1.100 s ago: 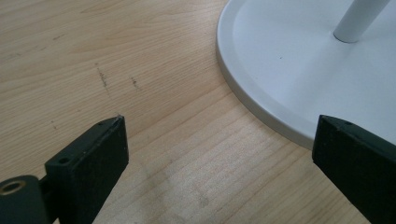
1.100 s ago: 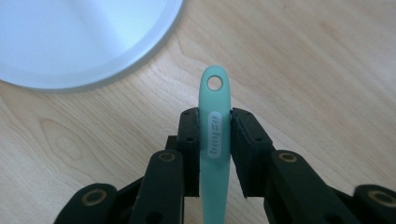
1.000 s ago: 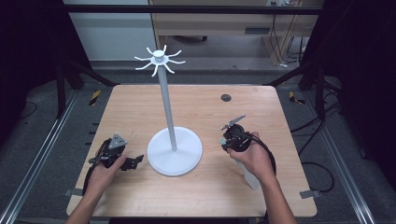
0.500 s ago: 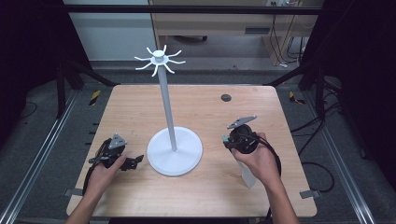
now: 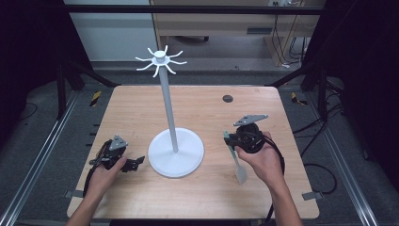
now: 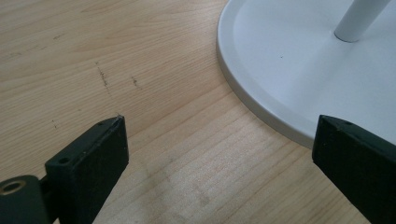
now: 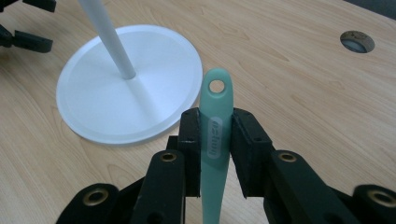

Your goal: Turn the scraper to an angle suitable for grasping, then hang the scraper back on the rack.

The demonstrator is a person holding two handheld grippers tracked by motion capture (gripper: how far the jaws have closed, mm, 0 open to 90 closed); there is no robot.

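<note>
Spatula (image 7: 215, 135) handle sits clamped between the right gripper's (image 7: 215, 122) jaws.

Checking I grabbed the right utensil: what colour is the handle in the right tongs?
Pale mint green handle, clearest in the right gripper view.

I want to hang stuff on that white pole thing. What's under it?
The wooden table lies under the white stand; its round base sits flat on it. Whatever is beneath the base is covered.
</note>
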